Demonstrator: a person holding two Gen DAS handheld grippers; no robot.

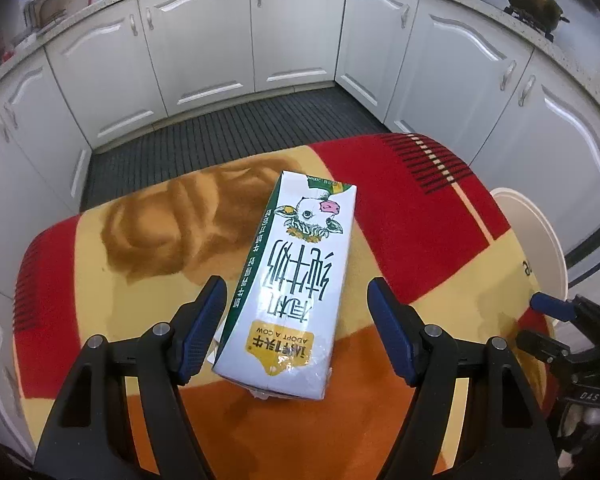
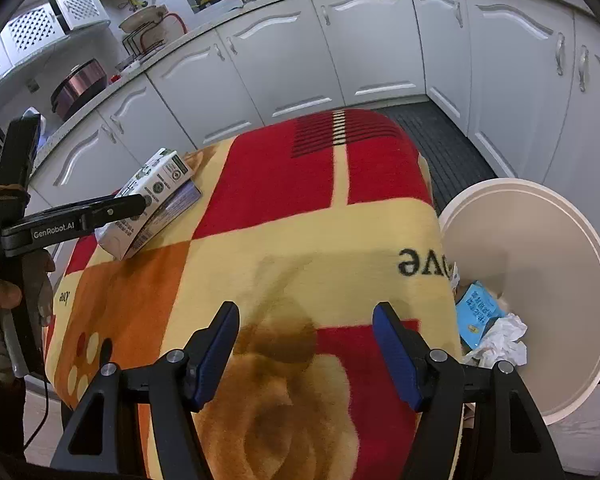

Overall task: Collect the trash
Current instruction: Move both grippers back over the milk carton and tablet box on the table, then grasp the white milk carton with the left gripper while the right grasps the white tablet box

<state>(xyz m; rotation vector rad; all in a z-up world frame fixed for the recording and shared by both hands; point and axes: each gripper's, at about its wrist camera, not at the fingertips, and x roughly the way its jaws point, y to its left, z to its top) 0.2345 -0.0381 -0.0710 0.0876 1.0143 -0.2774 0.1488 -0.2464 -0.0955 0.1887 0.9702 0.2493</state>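
Note:
A white and green milk carton (image 1: 296, 280) lies flat on a red, yellow and orange blanket (image 1: 412, 216). My left gripper (image 1: 296, 300) is open, its blue pads on either side of the carton's near end, not touching it. The carton also shows in the right wrist view (image 2: 152, 196), with the left gripper (image 2: 136, 202) around it. My right gripper (image 2: 306, 320) is open and empty above the blanket (image 2: 300, 232). A white trash bin (image 2: 548, 248) stands to the right of the blanket, holding a blue packet (image 2: 478, 308) and crumpled white paper (image 2: 504, 340).
White kitchen cabinets (image 1: 204, 52) curve around behind, above a dark ribbed floor mat (image 1: 236, 132). The bin's rim (image 1: 540, 232) shows at the right edge of the blanket, with my right gripper (image 1: 556, 312) near it. Pots sit on a stove (image 1: 532, 0).

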